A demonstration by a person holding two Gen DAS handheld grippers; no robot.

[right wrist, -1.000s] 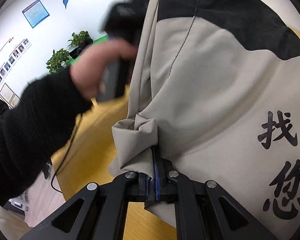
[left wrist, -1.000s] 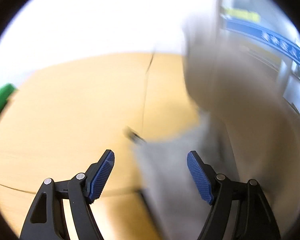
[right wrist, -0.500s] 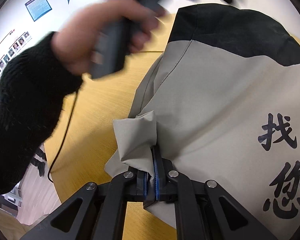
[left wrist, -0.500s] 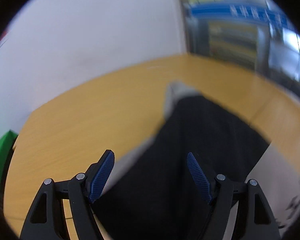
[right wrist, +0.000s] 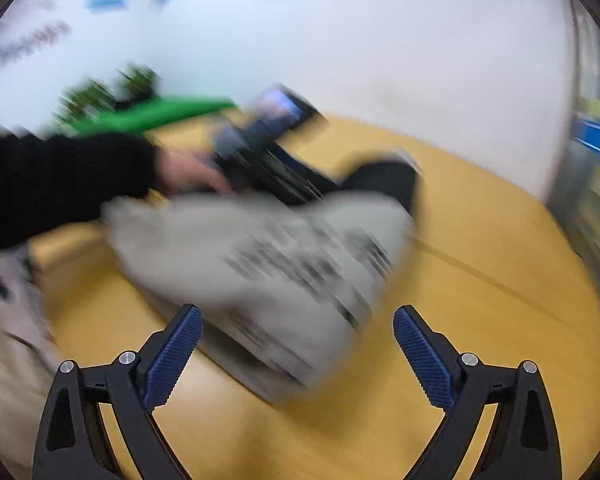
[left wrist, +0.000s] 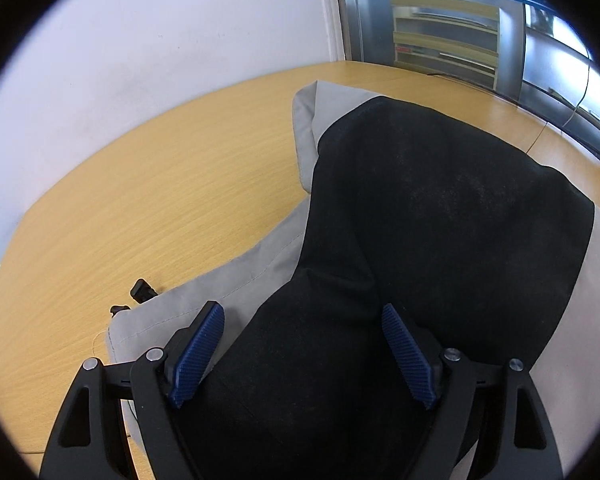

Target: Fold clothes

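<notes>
A grey and black garment (left wrist: 440, 208) with black printed characters lies bunched on the wooden table (left wrist: 160, 184). My left gripper (left wrist: 304, 354) is open, its blue pads on either side of a black fold of the garment. In the right wrist view the garment (right wrist: 284, 264) is blurred and lies ahead of my right gripper (right wrist: 296, 354), which is open and empty above the table (right wrist: 480, 280). The person's hand with the left gripper (right wrist: 260, 160) is at the garment's far side.
A white wall (left wrist: 180, 32) runs behind the table. A glass partition with shelves (left wrist: 460, 40) stands at the right. A small black clip (left wrist: 142, 290) lies on the table beside the garment's left edge. A green object (right wrist: 160, 114) and plants stand at the far left.
My right gripper opened and let go of the garment, then pulled back. The garment dropped onto the table. My left gripper swung down over the black part.
</notes>
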